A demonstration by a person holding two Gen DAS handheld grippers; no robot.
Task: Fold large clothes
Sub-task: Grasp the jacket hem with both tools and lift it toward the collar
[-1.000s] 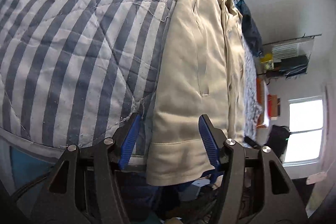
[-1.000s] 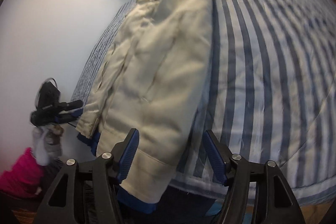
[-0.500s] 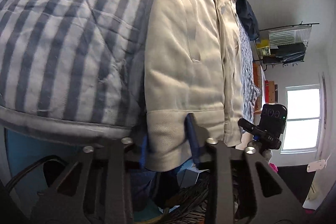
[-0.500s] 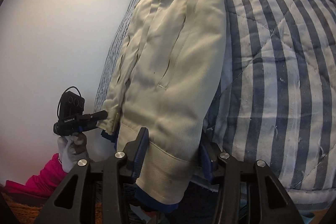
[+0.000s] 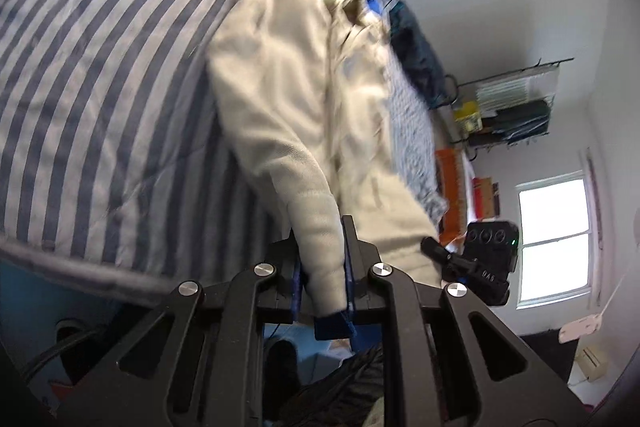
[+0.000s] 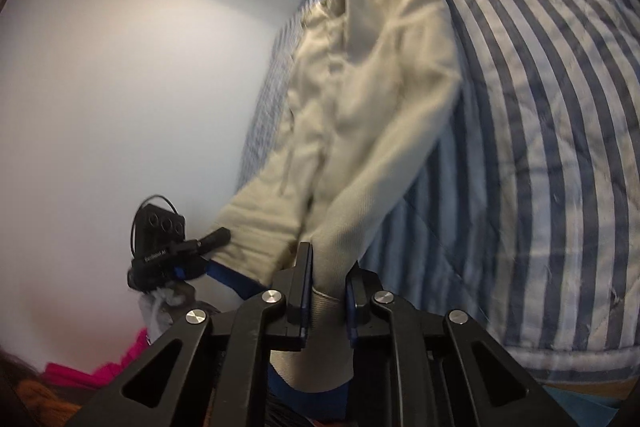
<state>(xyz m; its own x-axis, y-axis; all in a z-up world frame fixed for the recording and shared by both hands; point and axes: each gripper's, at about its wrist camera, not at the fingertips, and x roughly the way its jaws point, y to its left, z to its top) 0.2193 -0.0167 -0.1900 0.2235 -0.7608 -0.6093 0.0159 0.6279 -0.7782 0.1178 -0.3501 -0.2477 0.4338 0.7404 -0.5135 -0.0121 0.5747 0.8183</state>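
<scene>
Your beige jacket [image 5: 296, 99] lies lengthwise on the striped bed [image 5: 100, 75], its bottom hem now lifted off the bed edge. Both tongs, wide apart a second ago, have just closed: left tongs [image 5: 322, 267] and right tongs [image 6: 326, 279] each clamp a hem corner, ready to fold it upward

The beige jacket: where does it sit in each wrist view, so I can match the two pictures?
Left wrist: beige jacket runs down the centre, hem pinched in the left gripper.
Right wrist: it hangs centre, hem pinched in the right gripper.
Shared landmark: the striped quilt under it, left there, right here.
</scene>
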